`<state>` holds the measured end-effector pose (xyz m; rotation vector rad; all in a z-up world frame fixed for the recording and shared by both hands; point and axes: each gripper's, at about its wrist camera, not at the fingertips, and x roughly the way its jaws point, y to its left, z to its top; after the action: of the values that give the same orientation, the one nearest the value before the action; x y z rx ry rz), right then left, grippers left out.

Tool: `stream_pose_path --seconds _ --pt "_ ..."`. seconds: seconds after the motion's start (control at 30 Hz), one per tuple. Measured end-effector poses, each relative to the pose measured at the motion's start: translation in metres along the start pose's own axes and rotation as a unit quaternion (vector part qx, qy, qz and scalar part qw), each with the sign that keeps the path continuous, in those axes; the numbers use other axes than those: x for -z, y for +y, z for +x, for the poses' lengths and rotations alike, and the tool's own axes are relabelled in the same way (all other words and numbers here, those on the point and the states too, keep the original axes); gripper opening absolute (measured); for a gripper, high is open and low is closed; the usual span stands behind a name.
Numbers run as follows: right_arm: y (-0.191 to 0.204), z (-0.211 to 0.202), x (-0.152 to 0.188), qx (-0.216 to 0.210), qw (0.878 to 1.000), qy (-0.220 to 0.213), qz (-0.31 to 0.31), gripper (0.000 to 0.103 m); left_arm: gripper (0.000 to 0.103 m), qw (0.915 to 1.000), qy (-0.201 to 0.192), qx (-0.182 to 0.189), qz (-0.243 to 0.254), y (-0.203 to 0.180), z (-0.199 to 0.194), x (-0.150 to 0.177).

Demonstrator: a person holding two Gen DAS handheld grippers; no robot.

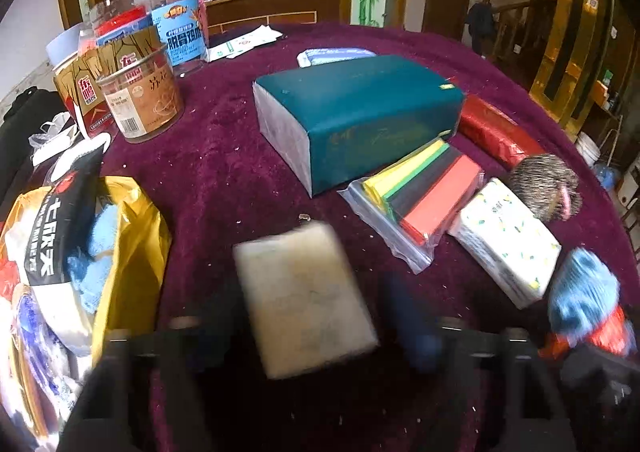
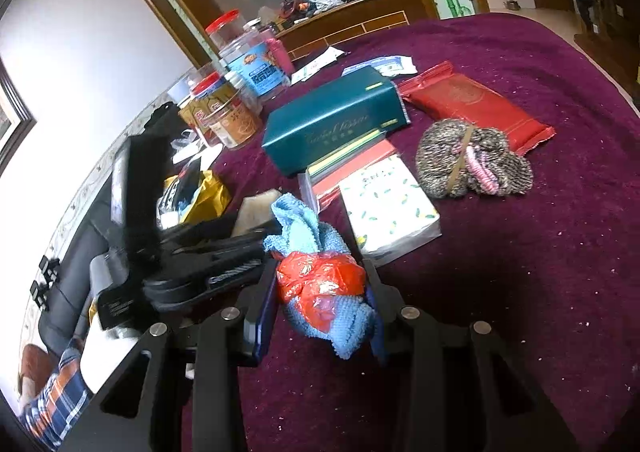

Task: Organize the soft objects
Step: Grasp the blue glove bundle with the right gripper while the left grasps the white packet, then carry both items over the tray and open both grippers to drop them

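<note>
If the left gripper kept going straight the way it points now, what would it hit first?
Most likely the pale sponge block, which sits between the left gripper's jaws. Beyond it comes bare purple tablecloth, then the teal tissue pack. Motion blur makes contact hard to judge.

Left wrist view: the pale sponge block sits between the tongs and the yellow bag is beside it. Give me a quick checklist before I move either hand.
1. Pale yellowish rectangular sponge block between the left tongs: ok.
2. Firm left grip on it: cannot tell, the frame is blurred.
3. Right tongs shut on the blue knitted cloth bundle wrapped in red plastic: ok.
4. Open yellow plastic bag within view at the left: ok, already holding blue cloths.
5. Room left in that bag: cannot tell.
6. Path clear between the two tongs: not ok, the left one lies close against the cloth bundle in the right wrist view.
</note>
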<state>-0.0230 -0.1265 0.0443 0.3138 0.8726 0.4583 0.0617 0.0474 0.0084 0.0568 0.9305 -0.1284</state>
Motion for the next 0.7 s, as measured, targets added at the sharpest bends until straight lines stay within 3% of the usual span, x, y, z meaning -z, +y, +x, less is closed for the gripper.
stream_pose_path --seconds 0.23,0.47,0.6,0.7 --pt "-0.003 -0.003 -0.001 0.008 1.0 -0.011 -0.003 0.038 0.05 0.9986 -0.001 0.051 -0.01 0.008 -0.027 0.014" --pt "-0.001 0.001 0.002 0.02 1.0 -0.009 -0.015 0.038 0.05 0.9863 -0.036 0.144 -0.071 0.038 -0.104 0.043" --pt "0.006 0.006 0.006 0.039 0.999 -0.005 -0.028 0.038 0.051 0.9837 -0.07 0.136 -0.095 0.081 -0.154 0.063" --pt "0.017 0.006 0.007 0.041 0.999 0.001 -0.027 0.038 0.051 0.9853 -0.078 0.092 -0.121 0.126 -0.169 0.074"
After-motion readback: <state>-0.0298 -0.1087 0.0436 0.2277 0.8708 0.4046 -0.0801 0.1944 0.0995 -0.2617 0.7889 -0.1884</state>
